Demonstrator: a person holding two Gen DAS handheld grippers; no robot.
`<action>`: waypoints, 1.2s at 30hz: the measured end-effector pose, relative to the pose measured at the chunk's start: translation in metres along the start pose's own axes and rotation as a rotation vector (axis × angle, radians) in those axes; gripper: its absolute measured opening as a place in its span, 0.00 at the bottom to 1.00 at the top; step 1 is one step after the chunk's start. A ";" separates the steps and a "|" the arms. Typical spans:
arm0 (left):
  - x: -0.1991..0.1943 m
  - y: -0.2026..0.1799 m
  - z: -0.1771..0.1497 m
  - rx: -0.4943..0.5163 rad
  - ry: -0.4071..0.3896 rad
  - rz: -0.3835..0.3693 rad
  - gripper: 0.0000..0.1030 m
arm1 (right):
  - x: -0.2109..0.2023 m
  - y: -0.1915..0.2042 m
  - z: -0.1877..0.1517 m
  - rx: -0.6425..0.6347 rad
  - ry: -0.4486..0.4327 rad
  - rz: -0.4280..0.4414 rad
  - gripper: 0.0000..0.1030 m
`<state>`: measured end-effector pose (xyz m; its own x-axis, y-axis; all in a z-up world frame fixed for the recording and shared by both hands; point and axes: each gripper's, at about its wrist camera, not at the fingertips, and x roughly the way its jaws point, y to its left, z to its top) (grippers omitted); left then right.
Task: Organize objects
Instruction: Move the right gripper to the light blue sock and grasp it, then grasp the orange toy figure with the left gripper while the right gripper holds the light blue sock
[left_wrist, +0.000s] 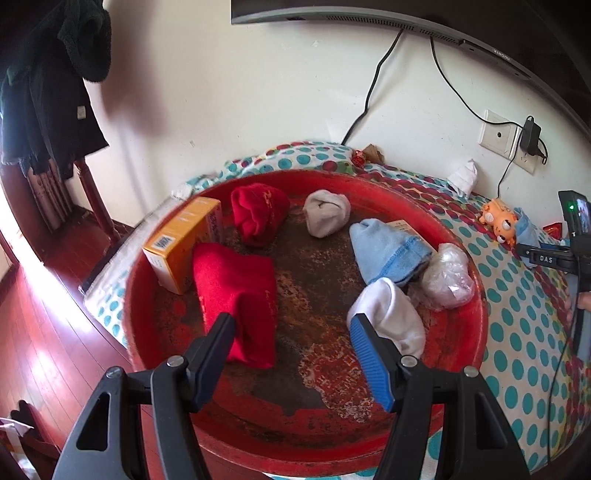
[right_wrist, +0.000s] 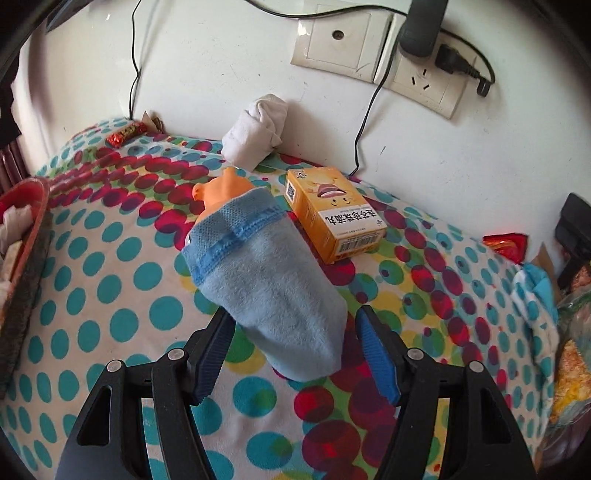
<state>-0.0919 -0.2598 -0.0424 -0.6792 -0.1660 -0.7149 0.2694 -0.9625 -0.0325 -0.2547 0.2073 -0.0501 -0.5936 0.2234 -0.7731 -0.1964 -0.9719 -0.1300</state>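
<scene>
Your right gripper (right_wrist: 293, 350) stands partly open around the toe of the light-blue sock (right_wrist: 266, 280) on the dotted bedspread (right_wrist: 92, 302); pad contact is unclear. Your left gripper (left_wrist: 291, 354) hangs open and empty over the red tray (left_wrist: 476, 332).

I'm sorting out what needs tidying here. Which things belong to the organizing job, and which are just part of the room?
Job:
red tray
red socks
white sock
light blue sock
orange box
orange toy

Just there:
wall sockets
dotted cloth
hanging coat
</scene>
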 end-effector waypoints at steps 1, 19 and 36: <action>0.002 0.000 -0.001 -0.002 0.006 0.000 0.65 | 0.000 -0.003 -0.001 0.012 -0.011 0.023 0.55; -0.008 -0.097 0.033 0.146 0.022 -0.060 0.65 | -0.041 -0.078 -0.059 0.117 -0.071 -0.085 0.32; 0.088 -0.278 0.113 0.156 0.243 -0.293 0.65 | -0.041 -0.089 -0.071 0.180 -0.032 -0.081 0.32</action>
<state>-0.3037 -0.0313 -0.0179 -0.5259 0.1573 -0.8359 -0.0311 -0.9857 -0.1659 -0.1575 0.2791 -0.0507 -0.5942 0.3049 -0.7443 -0.3787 -0.9224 -0.0756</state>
